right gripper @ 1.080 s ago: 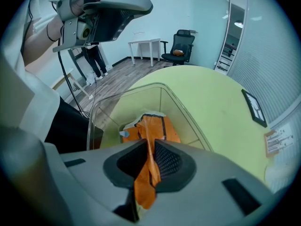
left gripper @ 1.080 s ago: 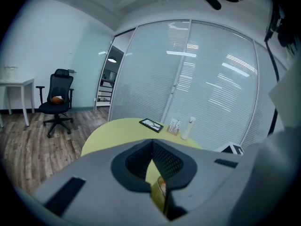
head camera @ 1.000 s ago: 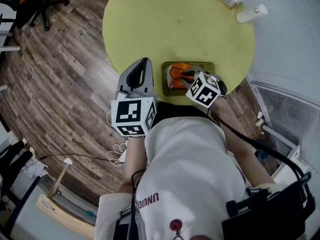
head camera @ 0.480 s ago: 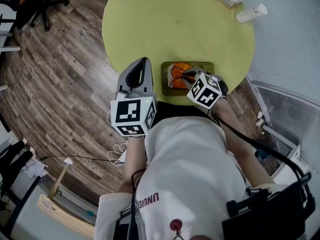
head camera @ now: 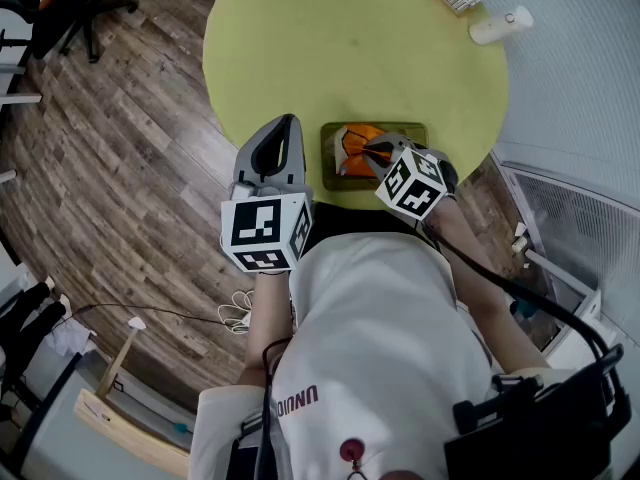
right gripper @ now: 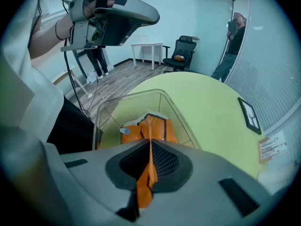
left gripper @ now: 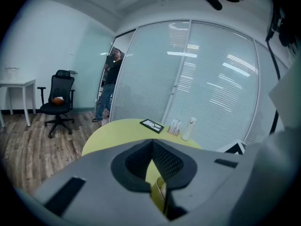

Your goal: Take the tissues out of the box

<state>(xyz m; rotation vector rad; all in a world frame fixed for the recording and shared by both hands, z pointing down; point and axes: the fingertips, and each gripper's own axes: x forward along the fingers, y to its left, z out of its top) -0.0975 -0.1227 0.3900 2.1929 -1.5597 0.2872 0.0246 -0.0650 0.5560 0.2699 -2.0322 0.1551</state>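
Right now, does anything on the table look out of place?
Nothing is spilled. The orange tissue pack in the clear box looks odd: the jaws of the right gripper pinch its wrapper upward.

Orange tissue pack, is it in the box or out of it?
In. The orange tissue pack lies inside the clear box, and the right gripper has its jaws shut on the pack's raised orange flap.

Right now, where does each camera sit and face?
Head view: on the person's head, looking steeply down at the table; shirt, left gripper, right gripper show.
Left gripper view: on that gripper, looking across the table; shut empty jaws show.
Right gripper view: on that gripper, looking into the box; jaws pinch orange tissue pack.
Shared: head and right gripper views show the box.
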